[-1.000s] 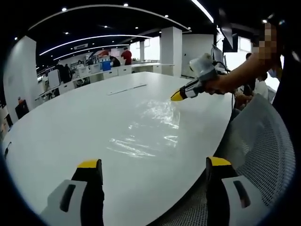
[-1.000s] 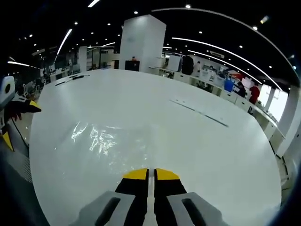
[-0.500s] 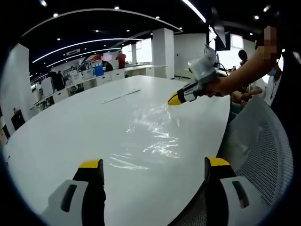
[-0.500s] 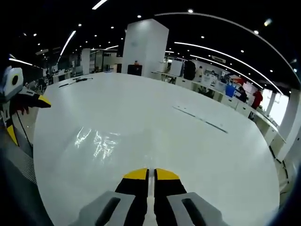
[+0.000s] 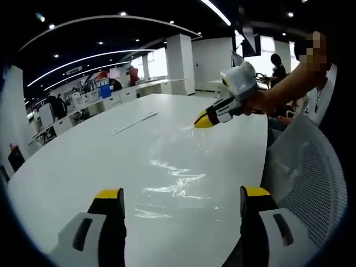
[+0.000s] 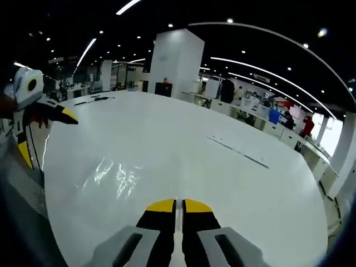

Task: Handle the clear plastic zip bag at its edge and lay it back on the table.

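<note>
In the left gripper view, the left gripper (image 5: 177, 201) rises from six o'clock with its two yellow-tipped jaws spread wide apart and nothing between them. Ahead of it, toward the centre, the clear plastic zip bag (image 5: 175, 177) lies flat on the white table (image 5: 83, 161), told mainly by bright wrinkled glints on its film. At about one o'clock the right gripper (image 5: 202, 119) comes in from the right, held by a person's hand (image 5: 261, 100), its yellow tips pressed together and pointing at the bag's far edge; whether the tips touch the film cannot be told. A grey mesh chair back (image 5: 303, 172) stands at four o'clock, beside the table's rim. A thin flat strip (image 5: 133, 123) lies on the table toward eleven o'clock.

In the right gripper view, the right gripper (image 6: 178, 206) rises from six o'clock with its jaws closed against each other, gripping nothing that can be seen. The zip bag (image 6: 117, 178) shows as glints on the table (image 6: 233, 183) toward eight o'clock, just beyond the tips. The left gripper (image 6: 53, 114) enters at nine o'clock, above the table's edge. A white pillar (image 6: 177, 64) stands at twelve o'clock, past the table.
</note>
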